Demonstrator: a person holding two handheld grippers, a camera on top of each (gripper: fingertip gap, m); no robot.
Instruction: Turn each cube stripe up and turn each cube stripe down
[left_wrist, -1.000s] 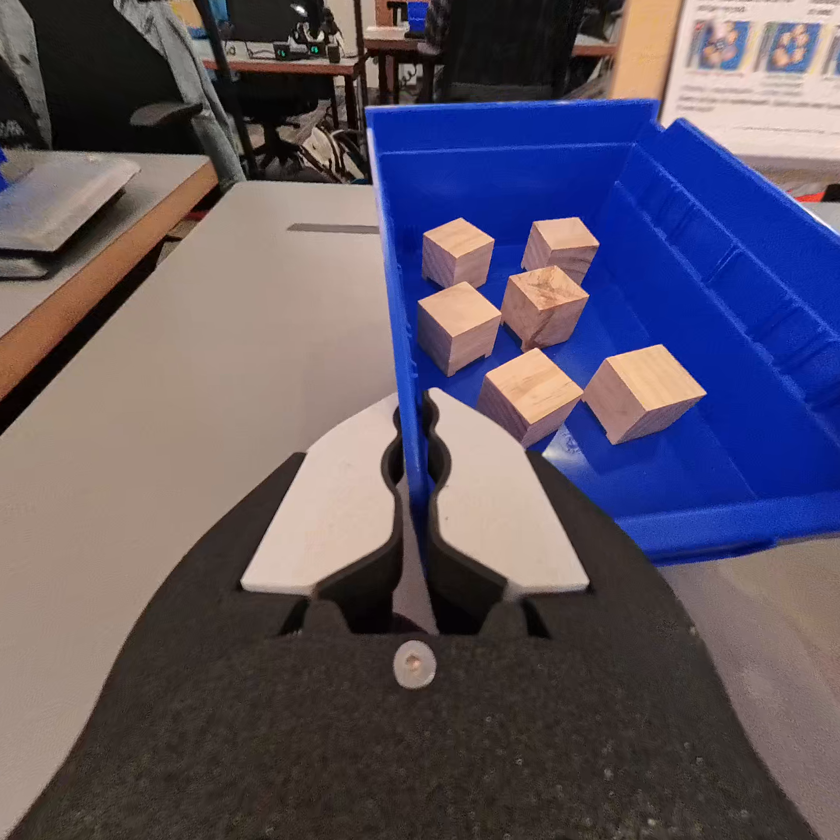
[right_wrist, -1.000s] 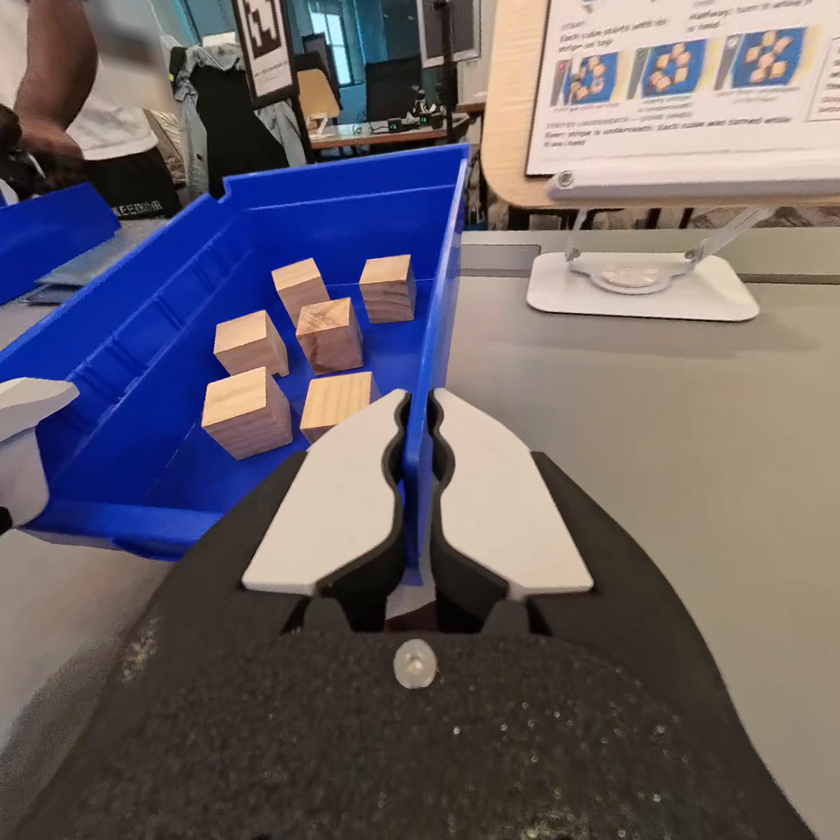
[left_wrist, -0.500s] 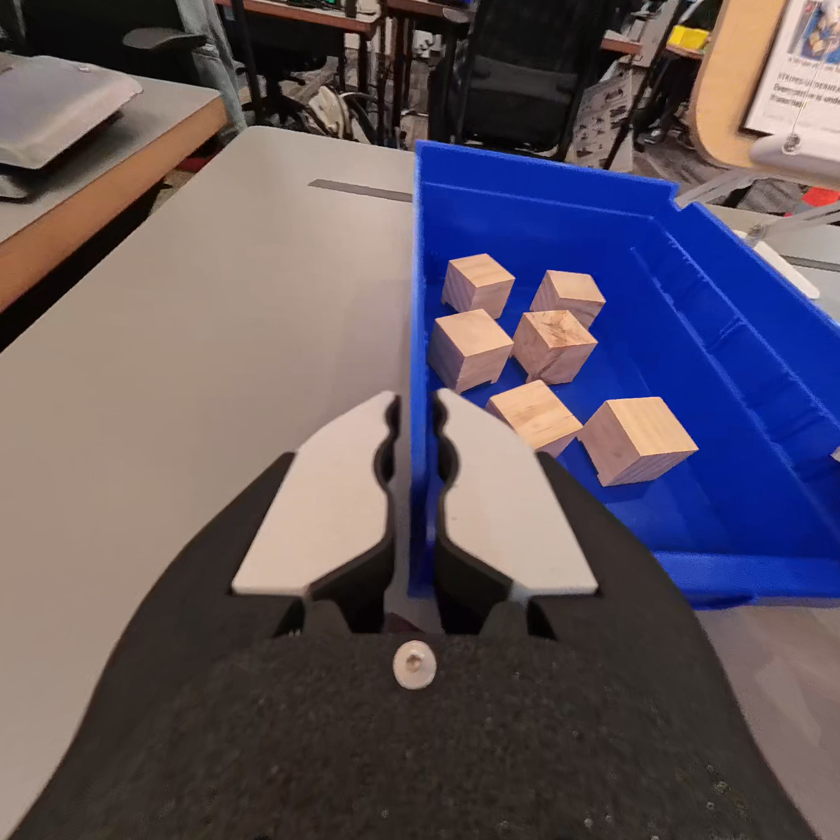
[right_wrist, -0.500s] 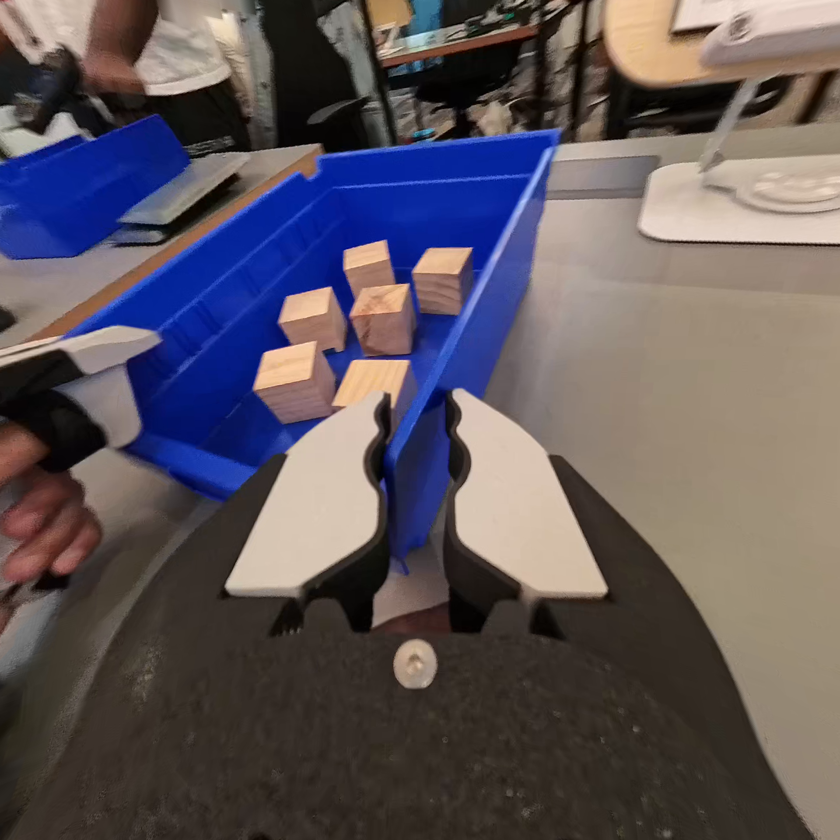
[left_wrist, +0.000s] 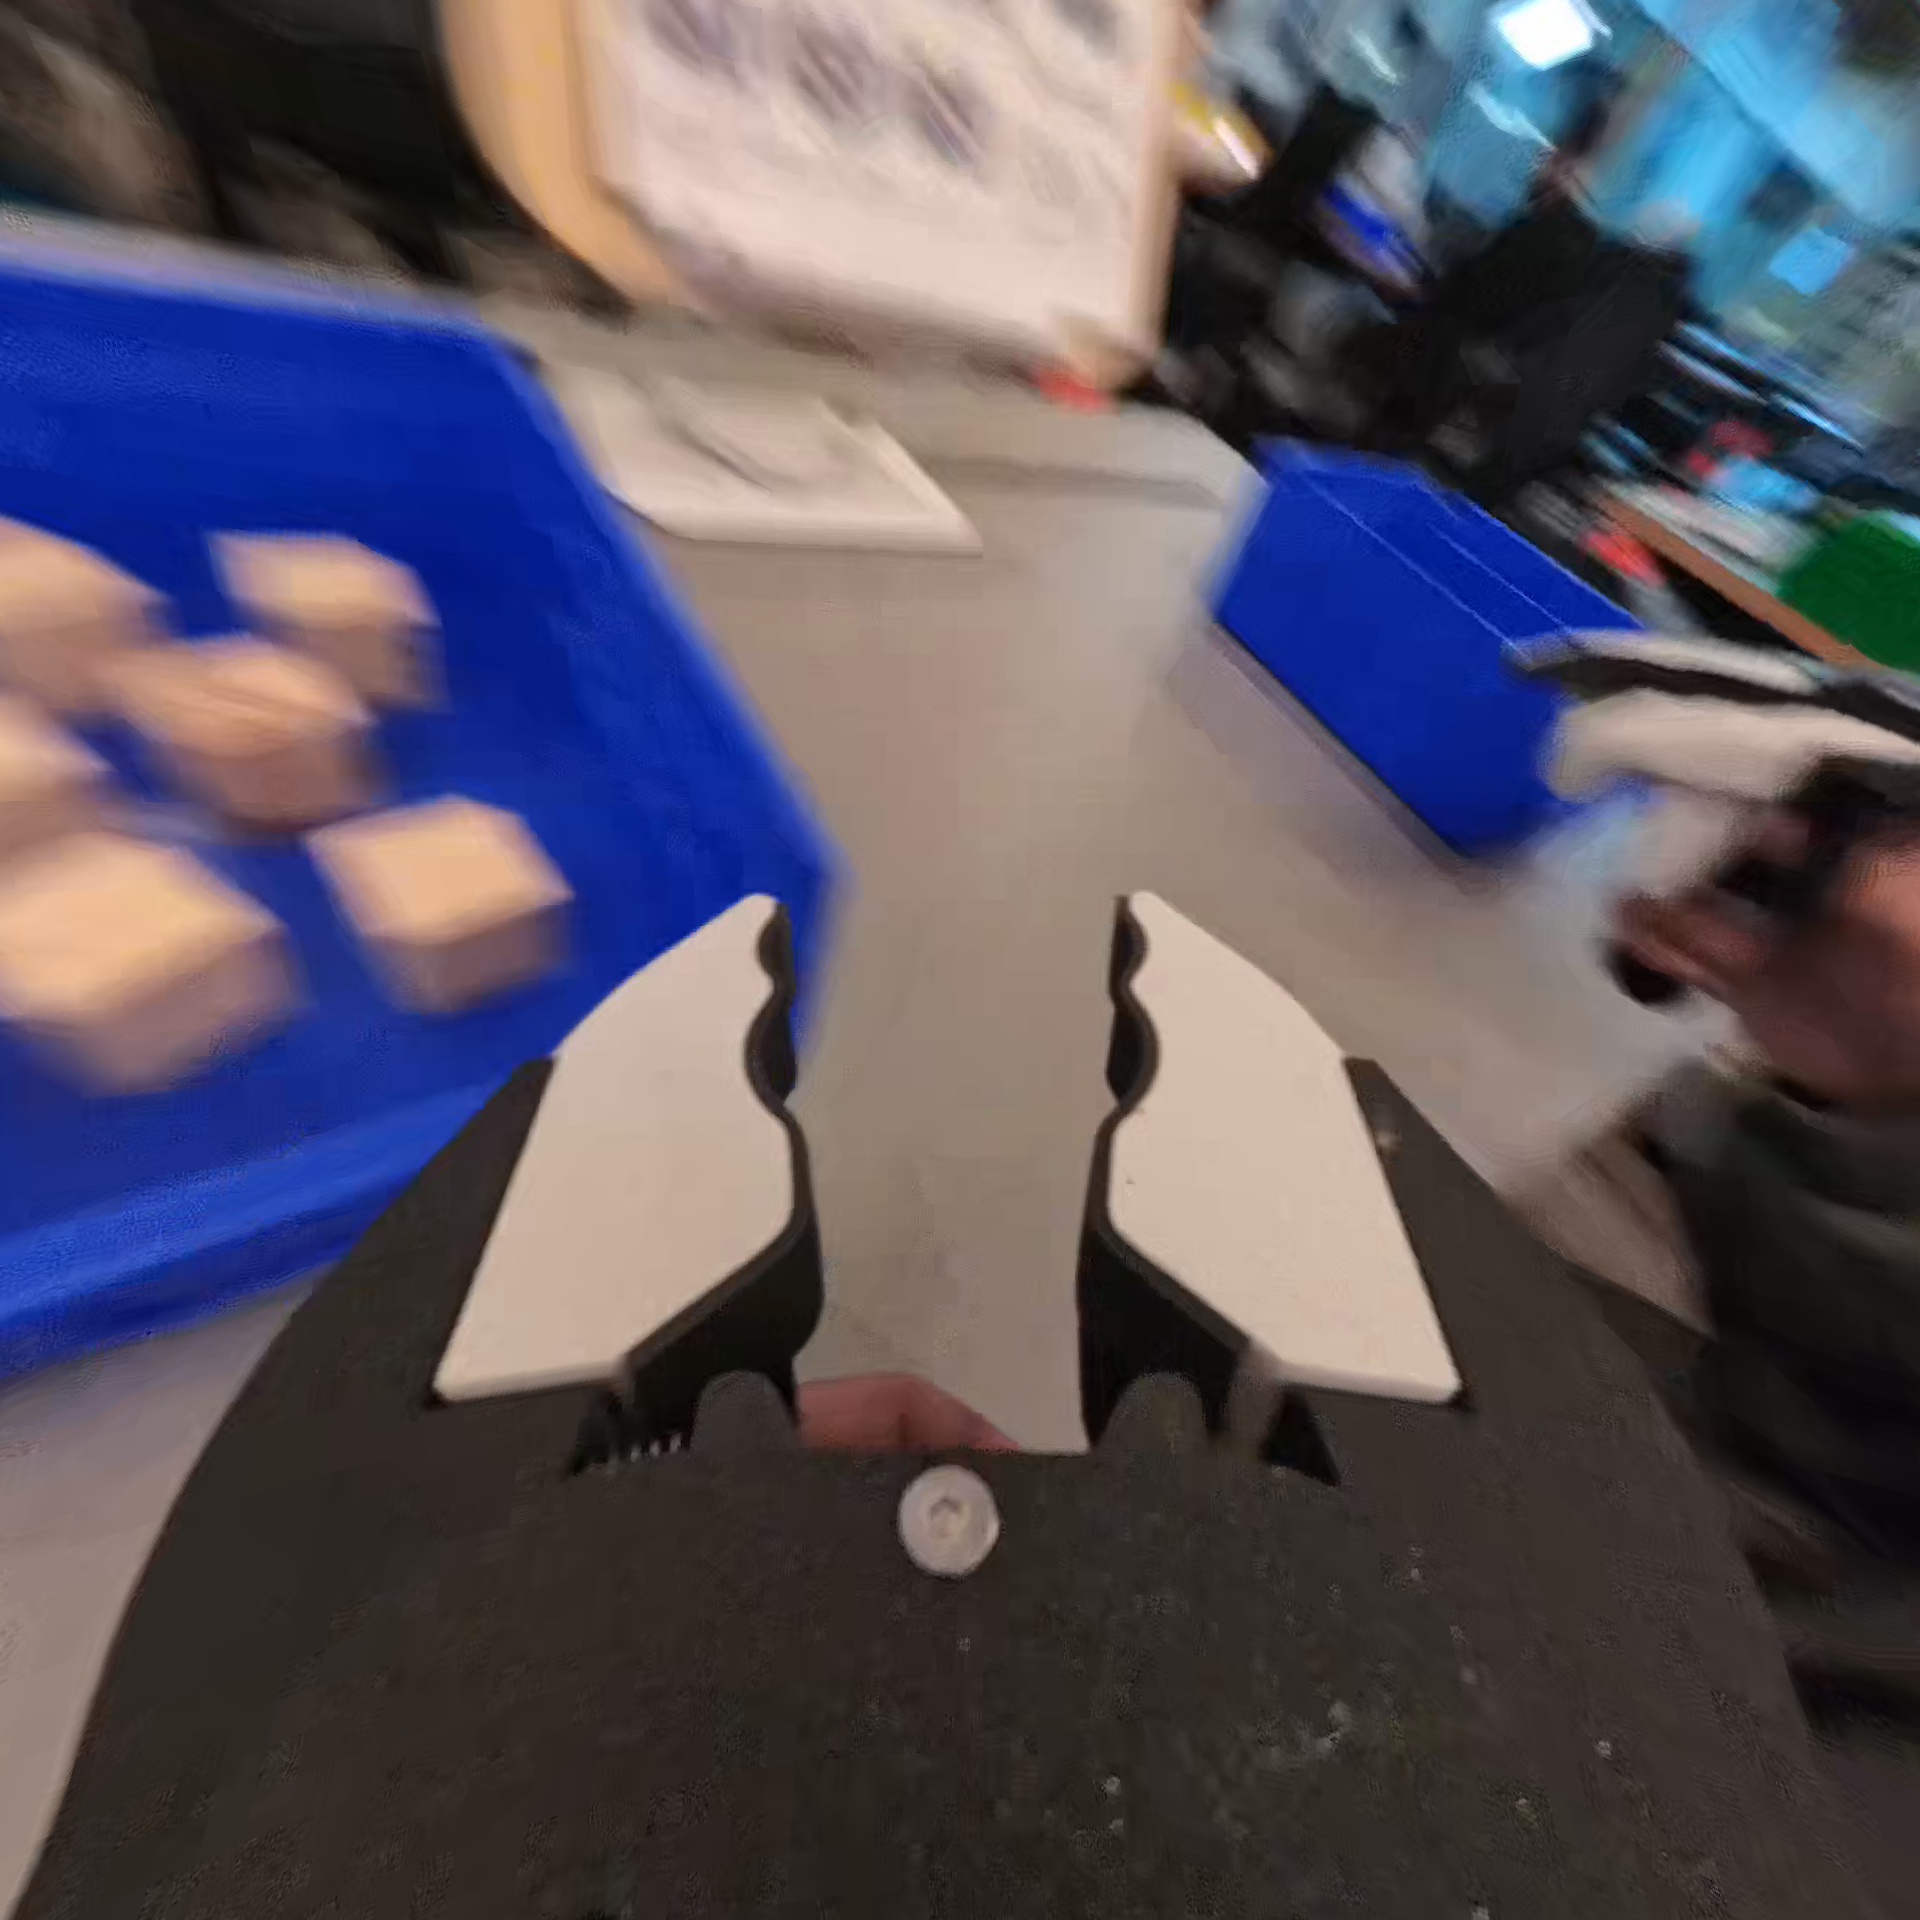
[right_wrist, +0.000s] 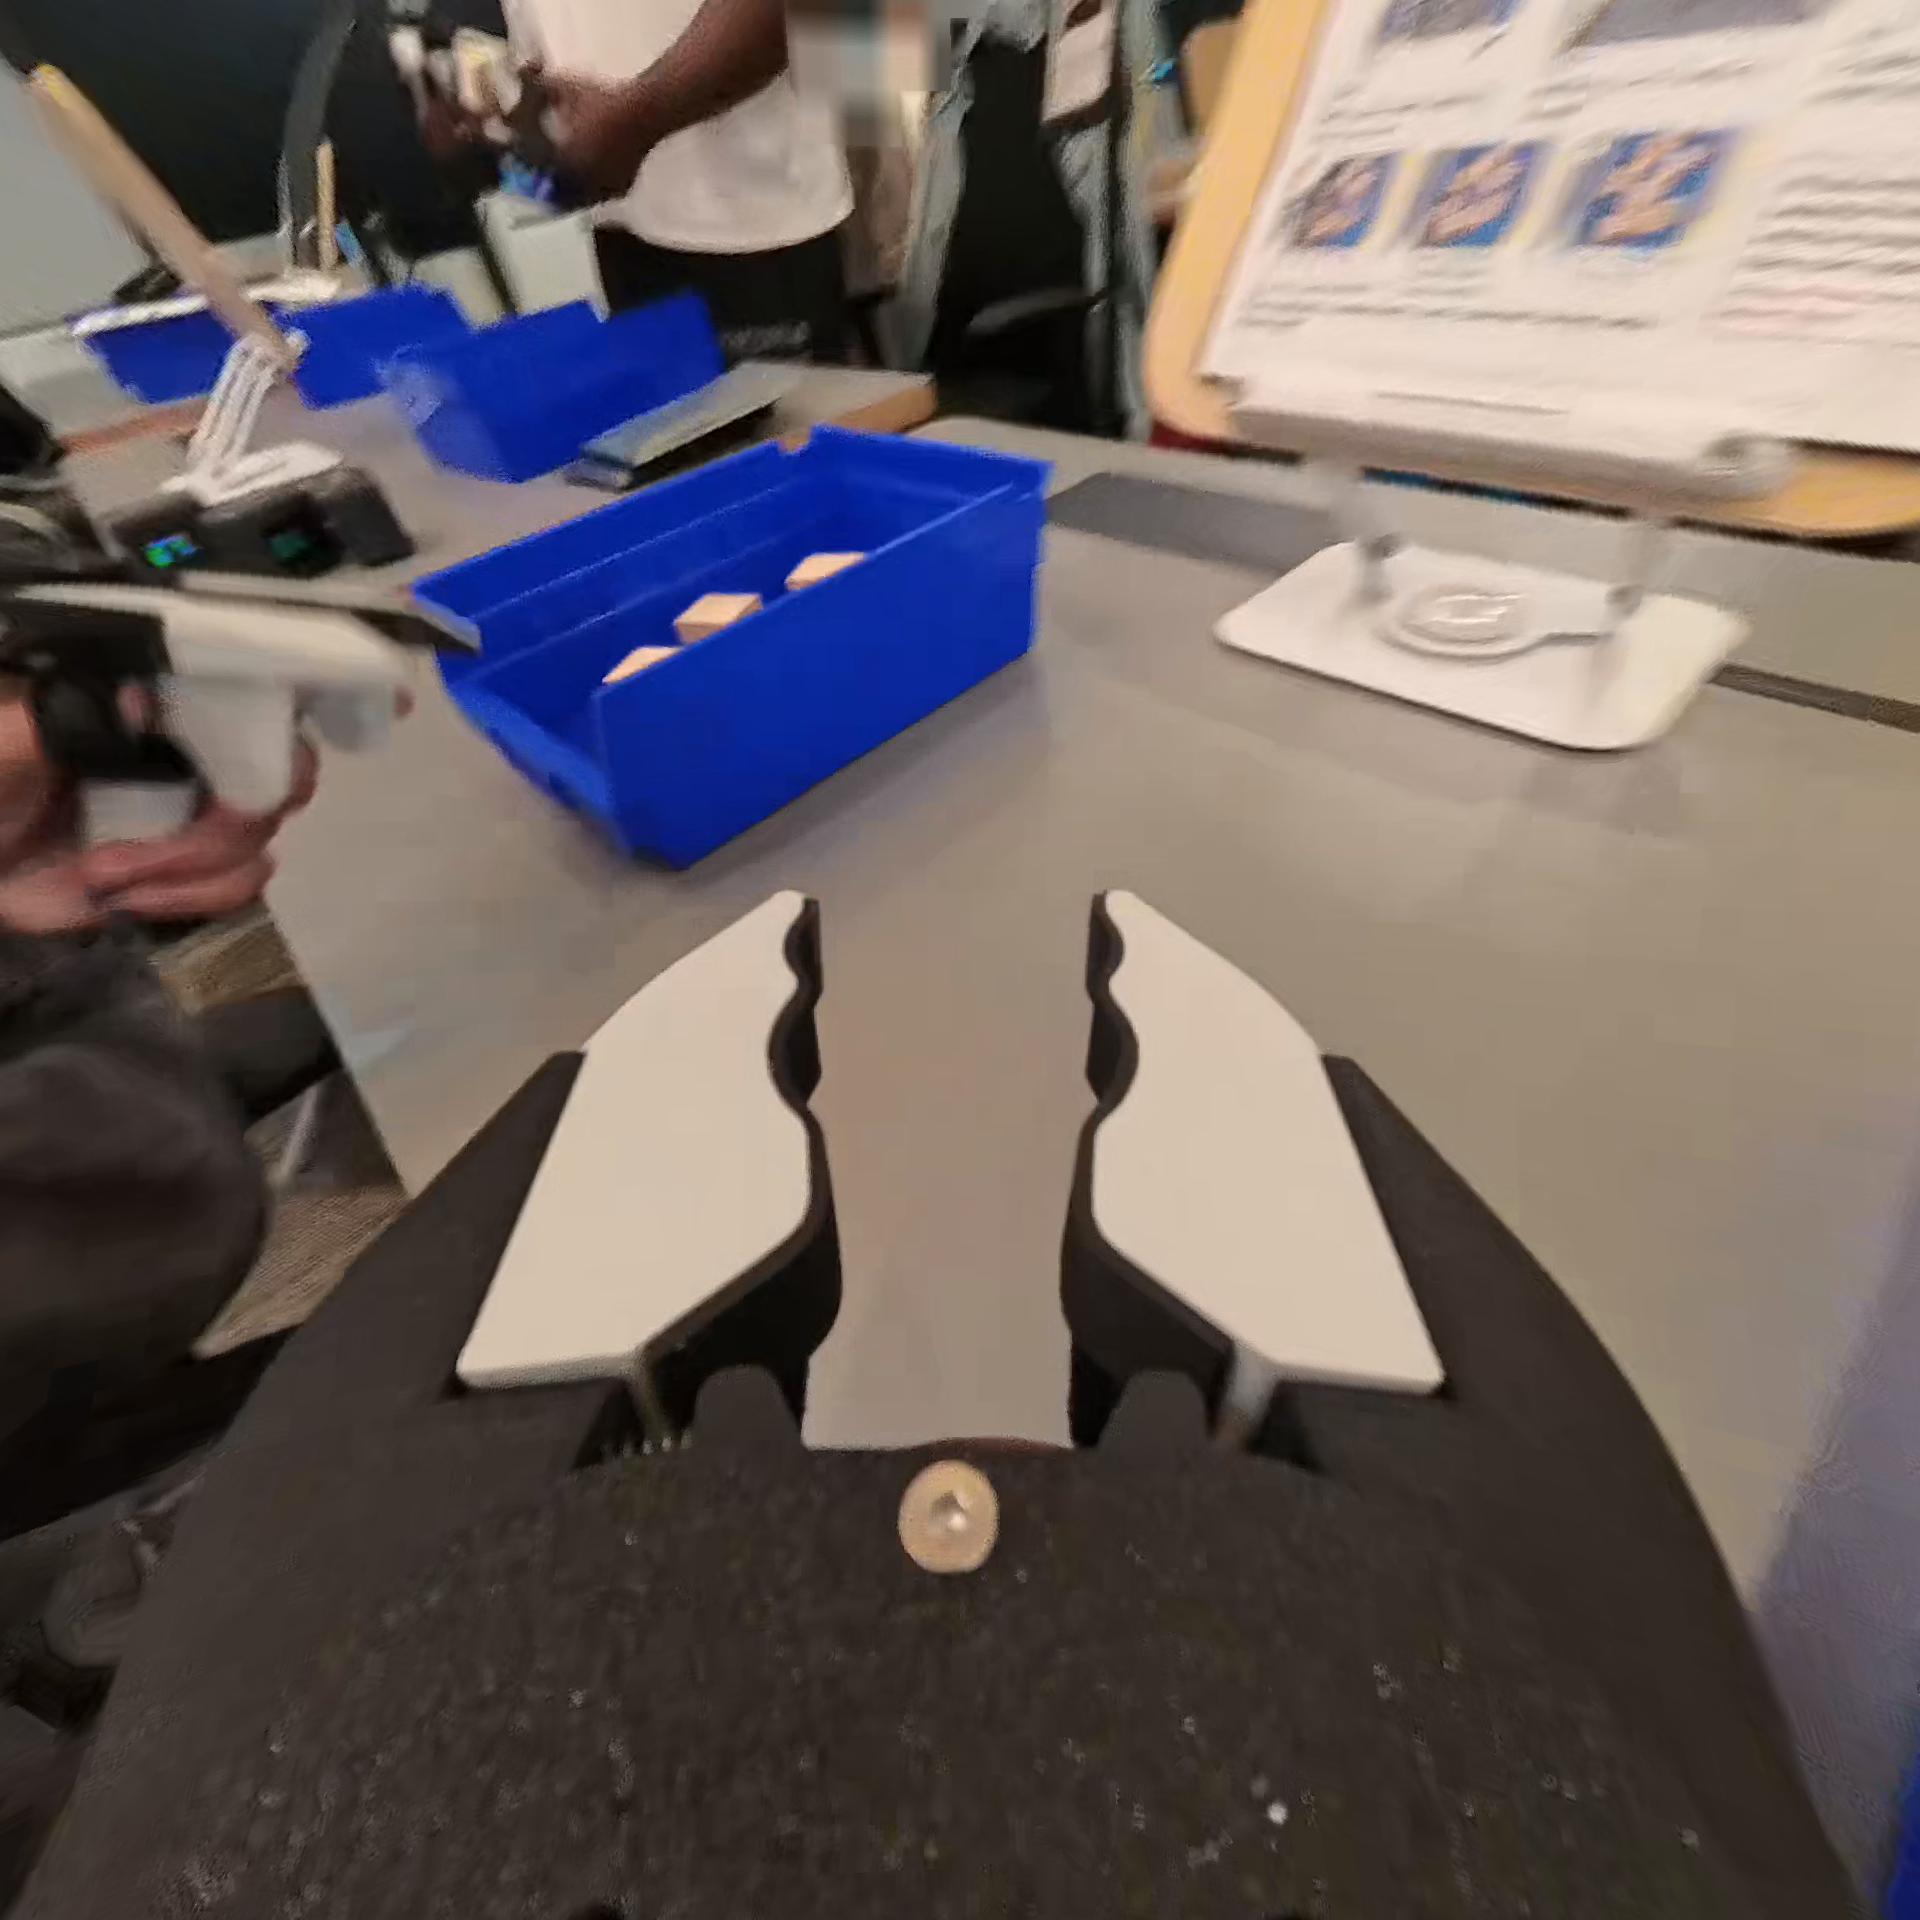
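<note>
Left wrist view, heavily smeared by motion blur. Left gripper (left_wrist: 945, 925) spread wide, nothing between its white fingers (left_wrist: 644, 1174), only bare grey table (left_wrist: 997, 790) in the gap. Blue bin (left_wrist: 634, 644) left of the gripper, its near corner just beside the left fingertip; whether touching, cannot tell. Inside the bin, several pale wooden cubes (left_wrist: 442, 899), too blurred for any stripe to read. Beyond the bin, a white stand base (left_wrist: 790, 468) under a tan board with a printed sheet (left_wrist: 883, 135). Right of the bin and well apart from it, a second blue bin (left_wrist: 1392, 634) on the same table. Farther right again, the other handheld device and a hand (left_wrist: 1787, 977) at the frame edge, smeared. Behind, dark furniture and bluish window light.

Right wrist view, sharper. Right gripper (right_wrist: 951, 920) likewise parted and empty, over the grey table (right_wrist: 1299, 883), well apart from the bin. Blue bin (right_wrist: 831, 686) resting flat on the table, up and left of the gripper, with three wooden cubes (right_wrist: 717, 615) peeking over its wall, plain tops showing. Left of the bin, the left gripper (right_wrist: 442, 623) held in a hand (right_wrist: 156, 862), its tip near the bin's left corner. Right of the bin, the white stand base (right_wrist: 1475, 634) carrying the instruction sheet (right_wrist: 1579, 197). Behind the bin, a second table with more blue bins (right_wrist: 561, 384), and a person in a white top (right_wrist: 727, 135) standing.
</note>
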